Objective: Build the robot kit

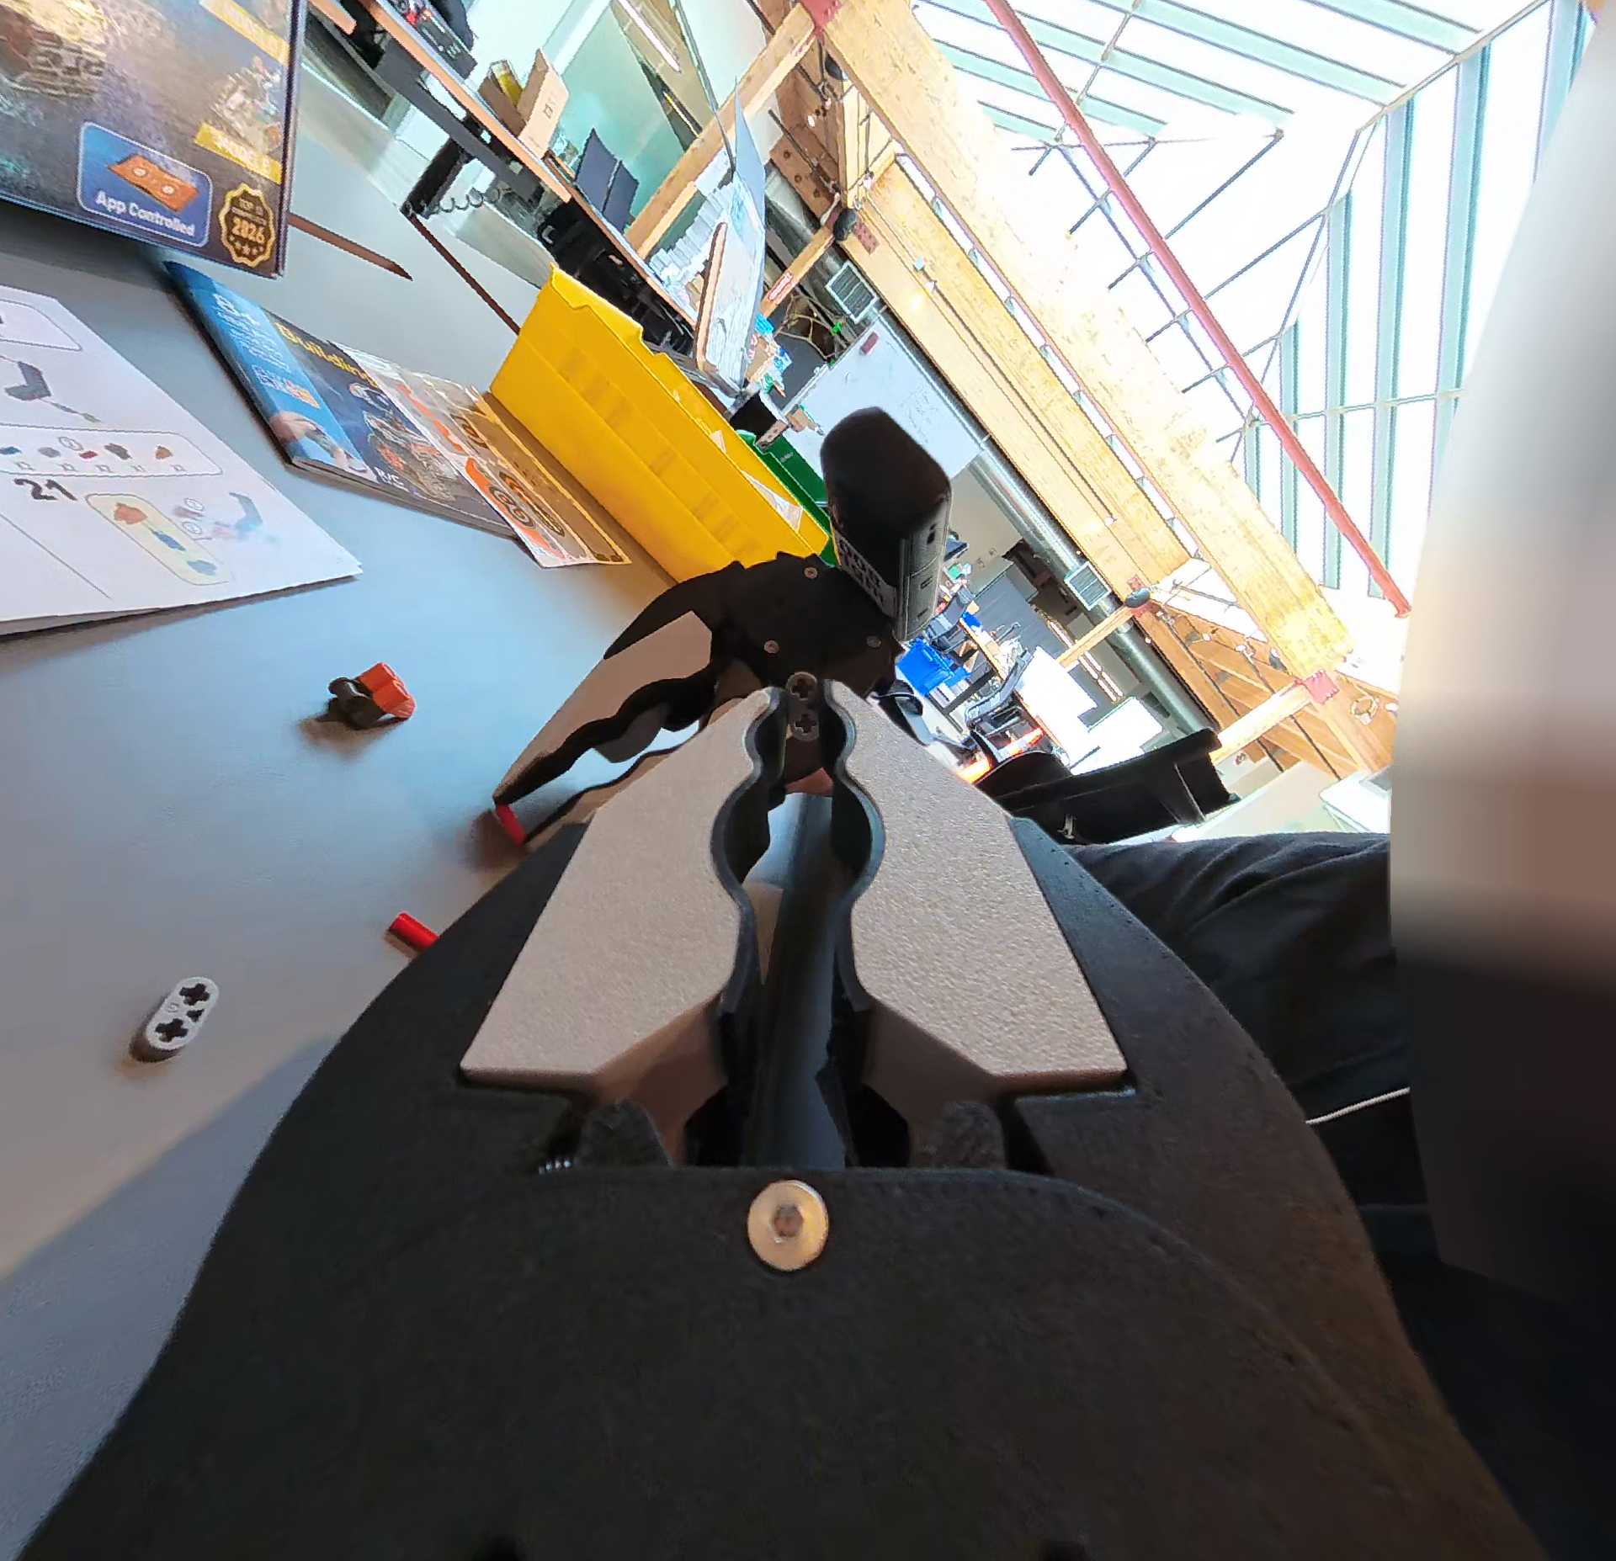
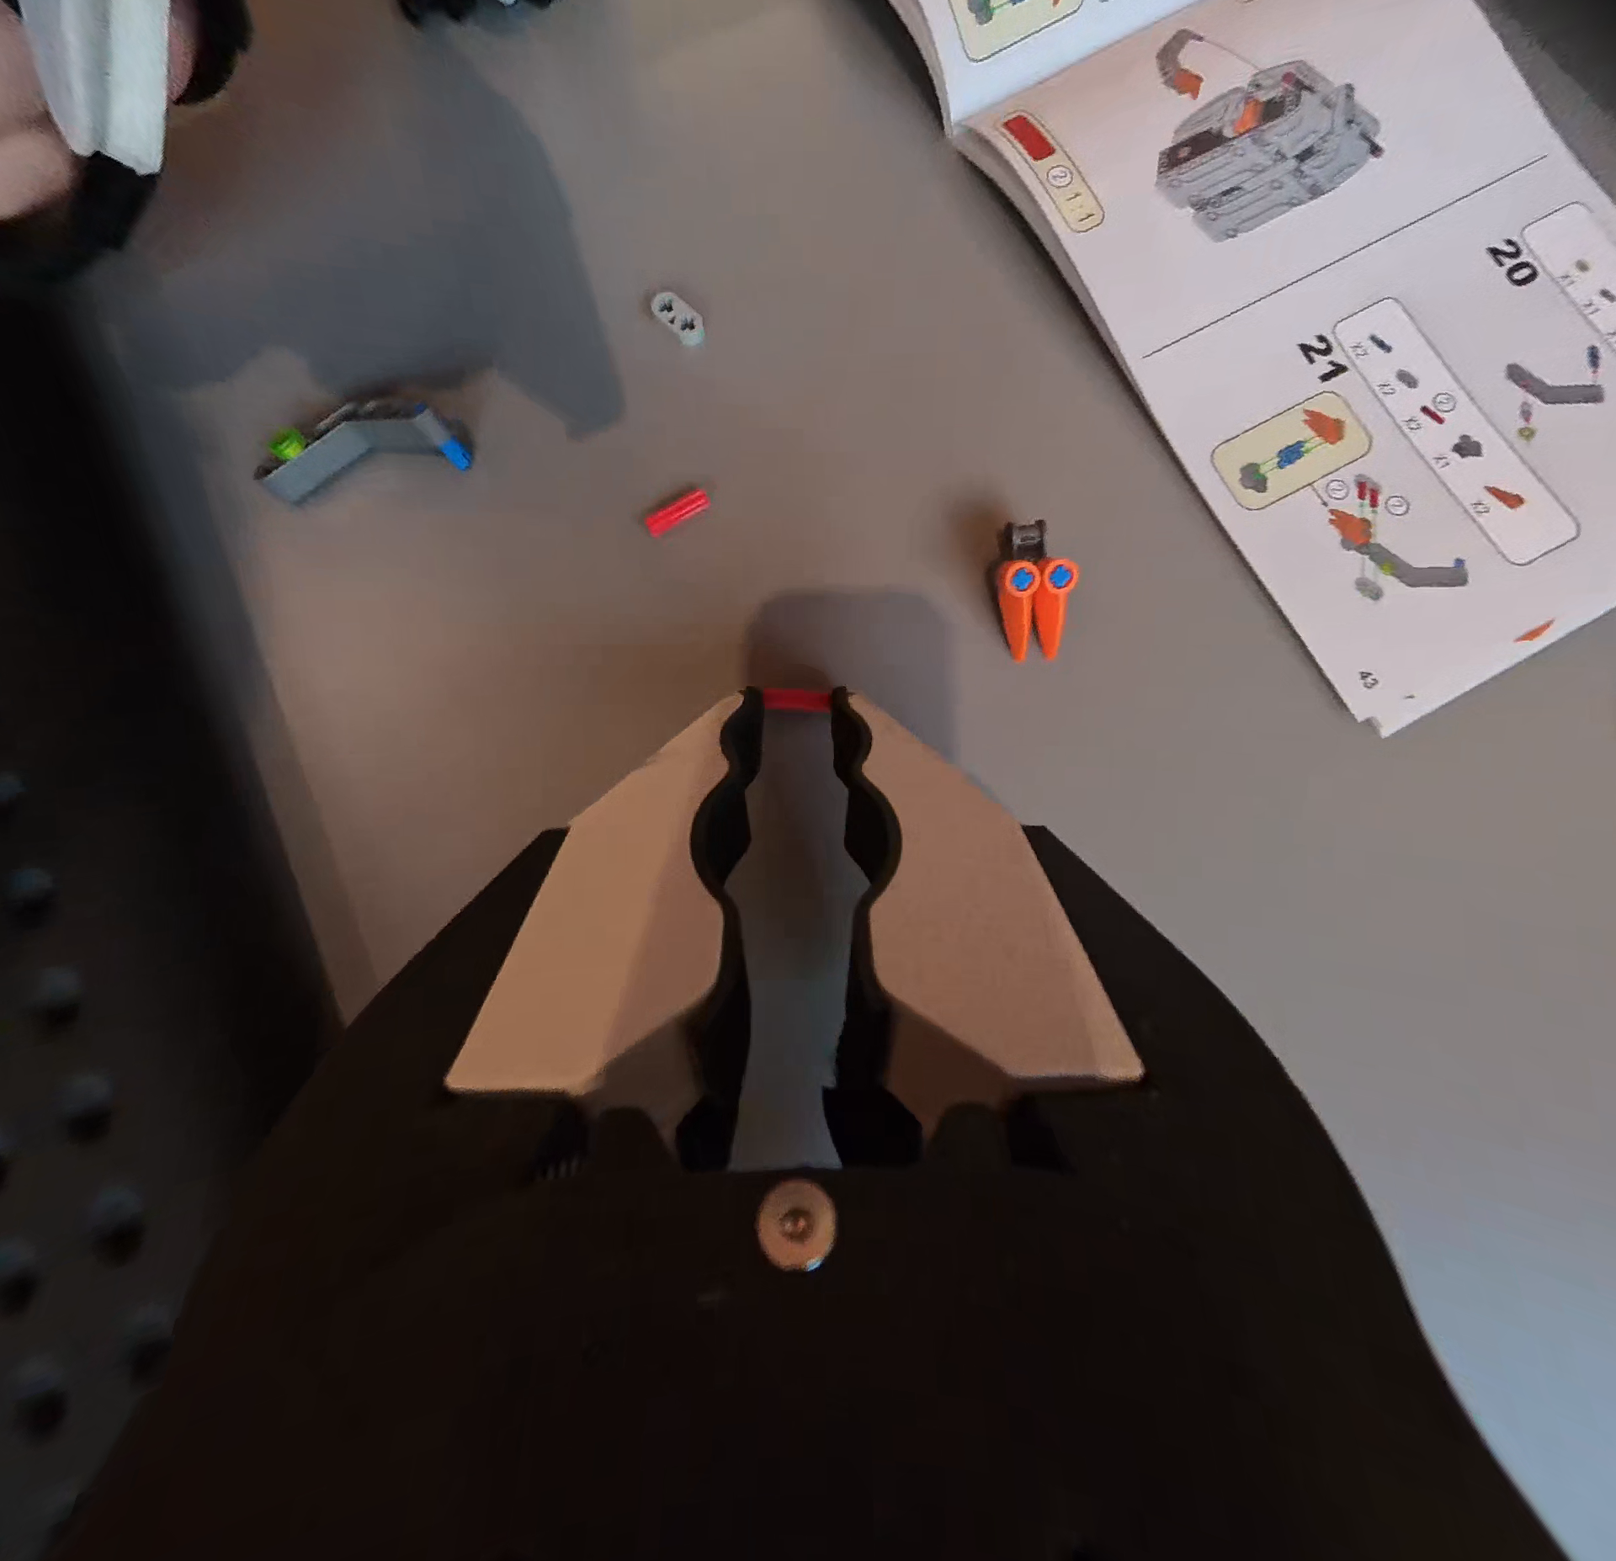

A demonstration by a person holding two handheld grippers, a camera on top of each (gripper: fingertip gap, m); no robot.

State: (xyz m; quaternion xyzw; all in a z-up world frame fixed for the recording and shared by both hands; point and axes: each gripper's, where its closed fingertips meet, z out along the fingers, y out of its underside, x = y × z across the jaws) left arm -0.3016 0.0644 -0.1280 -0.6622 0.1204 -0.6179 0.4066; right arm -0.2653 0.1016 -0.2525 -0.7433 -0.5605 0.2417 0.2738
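Note:
My left gripper [image 1: 800, 704] is held up off the grey table [image 1: 219, 820], shut on a small grey cross-hole connector [image 1: 803, 719] at its tips. My right gripper [image 2: 794, 695] is low over the table and shut on a short red pin [image 2: 796, 701]; it also shows in the left wrist view [image 1: 700, 688] with the pin [image 1: 510, 822] at its tip. On the table lie a second red pin [image 2: 676, 512], an orange two-claw piece [image 2: 1036, 601], a loose grey connector [image 2: 678, 319], and a grey bent beam [image 2: 358, 448] with green and blue pins.
An open instruction booklet [image 2: 1312, 251] lies to the right. A printed box [image 1: 149, 94], another booklet [image 1: 350, 409] and a yellow bin [image 1: 647, 435] stand farther back. A dark studded plate [image 2: 87, 994] lies at the left edge. A person's dark-clothed leg [image 1: 1224, 951] is beside the table. The grippers' ends are close to 12 cm from one another. Both grippers' tips are roughly 15 cm from the dark studded plate [image 2: 87, 994].

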